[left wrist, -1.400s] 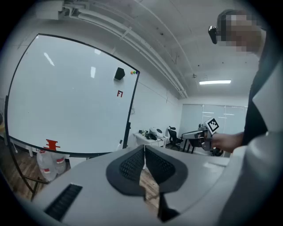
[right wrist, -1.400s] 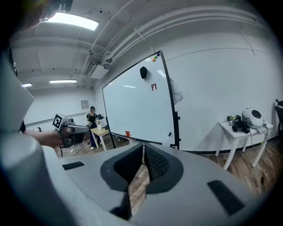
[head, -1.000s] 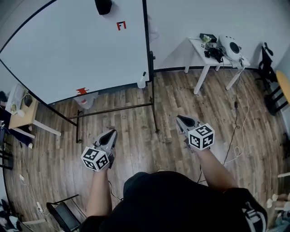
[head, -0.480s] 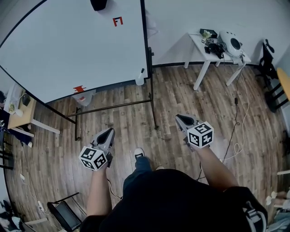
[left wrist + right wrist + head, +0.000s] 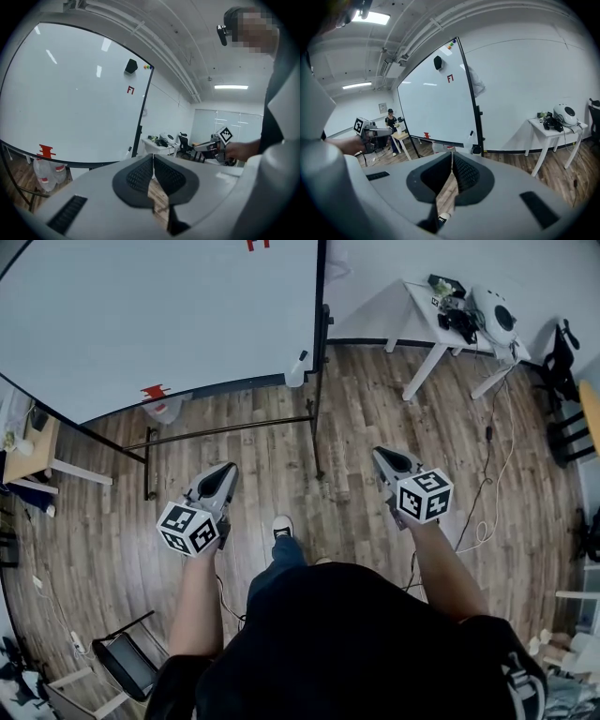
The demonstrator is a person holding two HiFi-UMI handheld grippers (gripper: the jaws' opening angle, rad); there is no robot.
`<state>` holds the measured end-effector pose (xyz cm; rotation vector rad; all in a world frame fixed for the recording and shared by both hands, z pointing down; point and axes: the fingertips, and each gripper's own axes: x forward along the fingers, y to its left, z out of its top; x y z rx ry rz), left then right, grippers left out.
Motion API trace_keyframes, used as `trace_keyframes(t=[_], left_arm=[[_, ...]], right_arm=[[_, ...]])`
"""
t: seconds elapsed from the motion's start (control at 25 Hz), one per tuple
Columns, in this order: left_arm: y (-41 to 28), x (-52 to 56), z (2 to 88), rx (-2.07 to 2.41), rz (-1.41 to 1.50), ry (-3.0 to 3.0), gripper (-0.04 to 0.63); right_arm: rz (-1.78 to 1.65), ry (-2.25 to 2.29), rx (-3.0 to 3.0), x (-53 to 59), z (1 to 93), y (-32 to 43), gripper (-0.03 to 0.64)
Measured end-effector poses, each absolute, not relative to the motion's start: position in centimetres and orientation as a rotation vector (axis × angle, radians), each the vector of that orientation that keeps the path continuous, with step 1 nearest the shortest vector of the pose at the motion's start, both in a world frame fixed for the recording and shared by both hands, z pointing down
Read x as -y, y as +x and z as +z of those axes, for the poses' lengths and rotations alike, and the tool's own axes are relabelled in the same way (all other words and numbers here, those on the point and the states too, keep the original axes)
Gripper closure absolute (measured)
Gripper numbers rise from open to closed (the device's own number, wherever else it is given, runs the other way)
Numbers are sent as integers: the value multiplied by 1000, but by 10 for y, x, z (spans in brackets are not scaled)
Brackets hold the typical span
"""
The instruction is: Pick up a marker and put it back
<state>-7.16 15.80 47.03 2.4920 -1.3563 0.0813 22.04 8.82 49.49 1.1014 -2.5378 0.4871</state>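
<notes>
Marker (image 5: 302,356) is my reading of the small dark stick at the lower right corner of the whiteboard (image 5: 159,315); it is too small to be sure. The whiteboard stands on the wooden floor (image 5: 356,427), well apart from both tools. The left gripper (image 5: 225,472) and the right gripper (image 5: 382,456) are each pressed together, with nothing between the jaws. To do the reach well, I judge it best to step closer first. The right gripper's jaws should be spread before arriving, then squared across the stick's middle.
</notes>
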Motion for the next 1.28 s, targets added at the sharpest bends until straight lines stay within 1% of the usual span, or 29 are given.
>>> trace_keyframes(t=[0.64, 1.0, 1.28], left_arm=[[-129, -34, 470, 1269, 74, 2558, 580], [-170, 16, 472, 1220, 69, 2587, 580], [-203, 35, 469, 1199, 79, 2606, 580]], right_arm=[[476, 1146, 2508, 22, 484, 144, 615], [479, 1198, 2477, 65, 480, 105, 614], [473, 1223, 2471, 80, 473, 72, 615]])
